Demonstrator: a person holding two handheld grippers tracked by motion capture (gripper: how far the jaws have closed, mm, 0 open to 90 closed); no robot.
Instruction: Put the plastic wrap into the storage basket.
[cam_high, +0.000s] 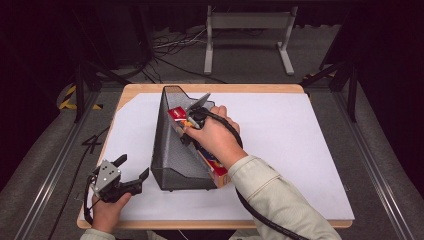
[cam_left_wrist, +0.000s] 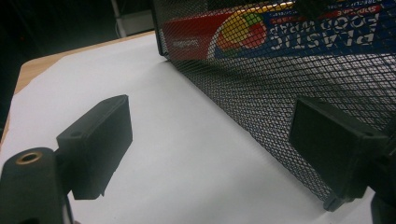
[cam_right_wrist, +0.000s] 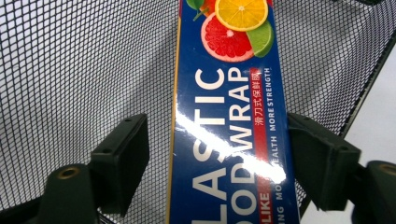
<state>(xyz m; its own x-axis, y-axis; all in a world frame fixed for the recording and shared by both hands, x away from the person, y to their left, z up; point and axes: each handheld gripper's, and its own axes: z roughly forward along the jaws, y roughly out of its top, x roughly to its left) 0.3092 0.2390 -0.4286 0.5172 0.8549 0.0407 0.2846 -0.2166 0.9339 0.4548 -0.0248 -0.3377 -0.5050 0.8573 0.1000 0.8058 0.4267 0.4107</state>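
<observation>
A black mesh file holder (cam_high: 172, 150) stands on the white mat (cam_high: 290, 140), its tall end away from me. A blue and red plastic food wrap box (cam_high: 176, 114) lies slanted inside it, its low end sticking out at the front right. My right gripper (cam_high: 192, 119) reaches into the holder from the right. In the right gripper view its jaws (cam_right_wrist: 217, 140) straddle the box (cam_right_wrist: 229, 116), with a gap at the left pad, so it is open. My left gripper (cam_high: 134, 167) rests open near the holder's front left corner; its view shows the mesh wall (cam_left_wrist: 280, 93) by one pad.
The mat covers a wooden table whose edge (cam_high: 215, 88) shows at the back. Beyond it a grey metal stand (cam_high: 248, 22) and cables (cam_high: 170, 45) sit on the dark floor. Bare mat lies to the right of the holder.
</observation>
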